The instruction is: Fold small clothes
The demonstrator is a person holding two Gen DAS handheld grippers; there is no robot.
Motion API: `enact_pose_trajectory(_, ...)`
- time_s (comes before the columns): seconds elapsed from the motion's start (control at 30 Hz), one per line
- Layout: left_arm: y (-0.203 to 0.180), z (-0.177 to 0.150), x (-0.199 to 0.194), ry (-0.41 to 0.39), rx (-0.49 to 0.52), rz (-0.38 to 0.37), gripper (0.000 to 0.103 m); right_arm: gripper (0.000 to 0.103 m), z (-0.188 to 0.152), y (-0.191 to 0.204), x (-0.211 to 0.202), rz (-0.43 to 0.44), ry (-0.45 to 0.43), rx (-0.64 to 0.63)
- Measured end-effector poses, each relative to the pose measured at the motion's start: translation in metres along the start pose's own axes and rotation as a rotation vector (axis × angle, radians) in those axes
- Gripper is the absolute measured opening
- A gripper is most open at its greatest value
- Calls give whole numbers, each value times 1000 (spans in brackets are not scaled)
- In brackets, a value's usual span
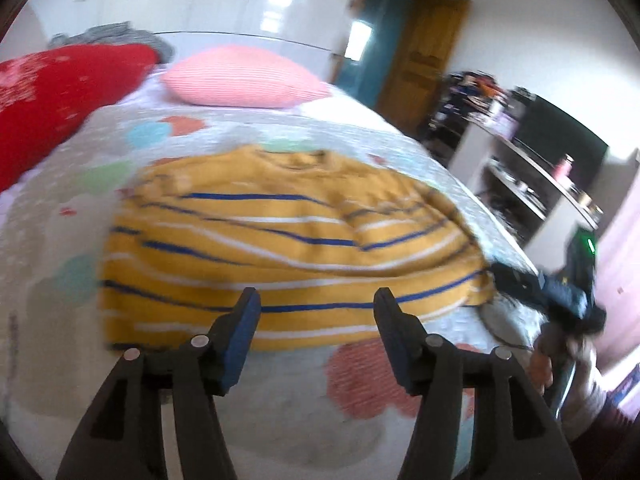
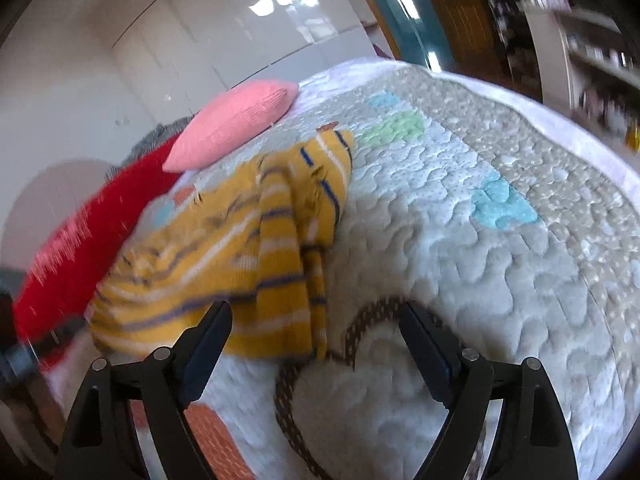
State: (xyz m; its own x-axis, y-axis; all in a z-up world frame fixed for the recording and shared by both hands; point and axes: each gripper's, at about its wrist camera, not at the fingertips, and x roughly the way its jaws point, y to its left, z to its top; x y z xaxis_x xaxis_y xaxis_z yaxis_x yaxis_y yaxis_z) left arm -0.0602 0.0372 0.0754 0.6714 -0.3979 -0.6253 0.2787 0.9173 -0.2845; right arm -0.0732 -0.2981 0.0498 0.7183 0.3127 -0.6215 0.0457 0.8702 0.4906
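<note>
yellow striped shirt (image 1: 288,240) lies flat on the quilt (image 1: 248,400). your left tongs (image 1: 316,300) and right tongs (image 2: 316,316) are both let go, holding nothing.

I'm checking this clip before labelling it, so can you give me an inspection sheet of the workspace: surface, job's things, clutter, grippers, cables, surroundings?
Surface: bed with a quilted patchwork cover.
Job's things: yellow striped top lying on the cover, partly folded and rumpled.
Clutter: pink pillow, red blanket, grey fabric by the headboard.
Grippers: left gripper open, nothing between its jaws; right gripper open, empty, near the top's edge.
Cables: a thin dark line on the cover by the other gripper, too blurred to identify.
Surroundings: wooden door, white shelving with small items, glossy white wall.
</note>
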Motion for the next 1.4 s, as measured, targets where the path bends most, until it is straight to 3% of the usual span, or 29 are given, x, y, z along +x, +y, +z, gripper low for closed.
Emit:
enact_pose_trajectory(0.13, -14, -3, 17, -7, 7, -45, 58, 89, 32, 1, 24, 11, 36, 35)
enact_pose_trajectory(0.27, -3, -9, 19, -21, -34, -73, 62, 87, 50, 15, 61, 13, 102, 26)
enact_pose_trajectory(0.37, 13, -8, 11, -40, -71, -60, 62, 70, 56, 29, 91, -25, 149, 4)
enact_pose_trajectory(0.43, 22, -7, 1, -71, -86, -41, 63, 42, 63, 36, 99, -19, 168, 12)
enact_pose_trajectory(0.53, 43, -5, -18, -128, -133, -25, 67, 34, 73, 57, 95, -52, 156, -38)
enact_pose_trajectory(0.63, 61, -2, -33, -177, -171, -1, 68, 32, 83, 91, 86, -67, 139, -110)
enact_pose_trajectory(0.8, 100, -2, -54, -242, -251, 110, 74, 31, 87, 182, 95, -41, 151, -277)
enact_pose_trajectory(0.93, 137, -5, -63, -277, -344, 229, 74, 31, 66, 263, 135, 4, 215, -384)
enact_pose_trajectory(1.0, 155, -7, -67, -289, -401, 244, 74, 31, 48, 294, 159, 16, 254, -416)
enact_pose_trajectory(1.2, 187, -13, -73, -299, -502, 236, 74, 31, -11, 344, 209, -37, 341, -565)
enact_pose_trajectory(1.27, 192, -15, -75, -297, -518, 228, 74, 35, -22, 352, 211, -48, 329, -629)
enact_pose_trajectory(1.4, 196, -19, -76, -291, -547, 224, 74, 38, -31, 351, 199, 12, 341, -675)
